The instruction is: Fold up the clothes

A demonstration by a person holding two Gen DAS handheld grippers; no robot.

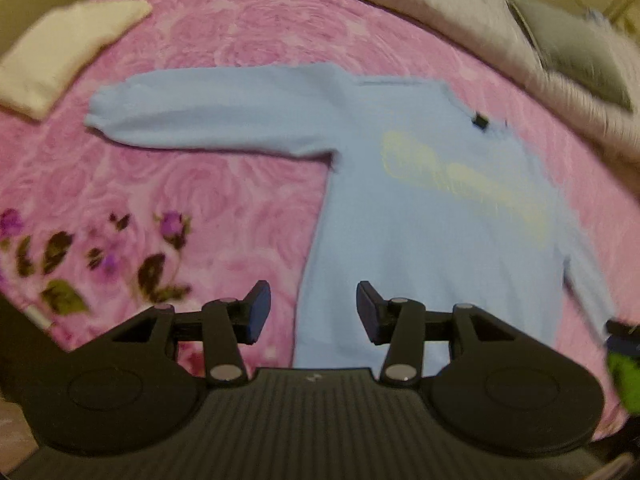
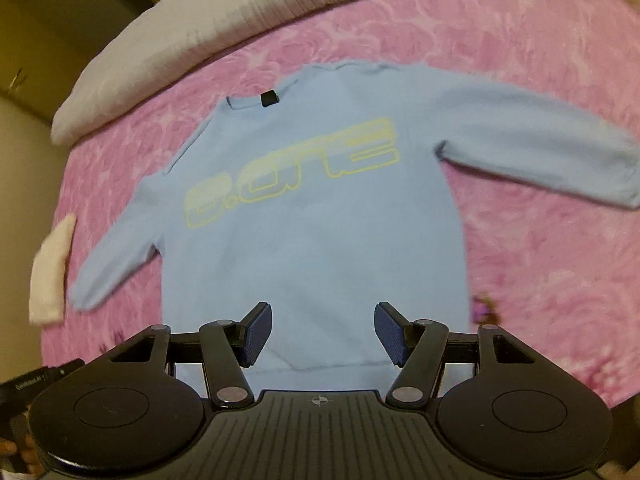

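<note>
Right wrist view: sweatshirt (image 2: 320, 240) flat on the bed (image 2: 540, 80), both my grippers, right gripper (image 2: 323, 334) & left gripper (image 1: 313, 312), wide w/ nothing held; best to pinch hem corners evenly, then fold.

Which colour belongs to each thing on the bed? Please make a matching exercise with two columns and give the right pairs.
Things:
1. sweatshirt
2. bed cover
3. lettering on the chest
4. folded cloth beside the sleeve

Colours:
A. pink
B. white
C. light blue
D. pale yellow

Pairs: 1-C, 2-A, 3-D, 4-B
</note>
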